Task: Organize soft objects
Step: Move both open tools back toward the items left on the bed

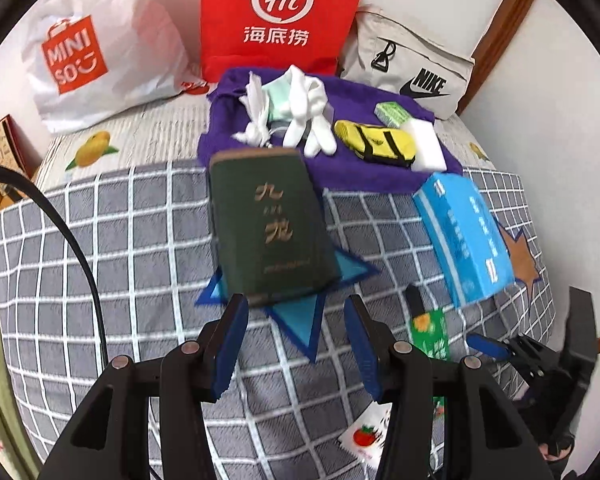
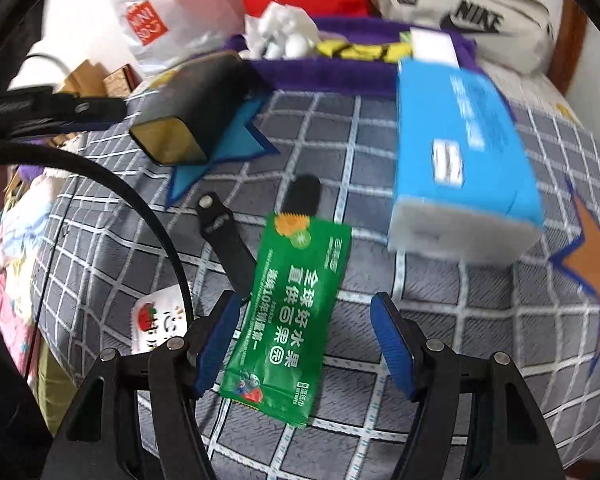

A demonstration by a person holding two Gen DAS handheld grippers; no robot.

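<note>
Nearest, left gripper (image 1: 296, 344) spread wide over the grey checked bedspread (image 1: 120, 248), nothing between its blue pads, just short of the green book's (image 1: 270, 220) near edge. To the right, right gripper (image 2: 306, 344) likewise wide open and empty-handed, hovering over a green sachet (image 2: 288, 320) lying flat on the bed, with a black clip (image 2: 224, 236) partly tucked beneath the packet. Beyond, right of the book, a blue tissue pack (image 1: 464, 236). Farther still, on a purple towel (image 1: 352, 168): white gloves (image 1: 304, 112), a yellow-and-black sock (image 1: 376, 142), a white sponge (image 1: 426, 146). Farthest, against the wall, a red bag (image 1: 284, 12) between a white Miniso bag (image 1: 96, 52) and a Nike pouch (image 1: 416, 68).
</note>
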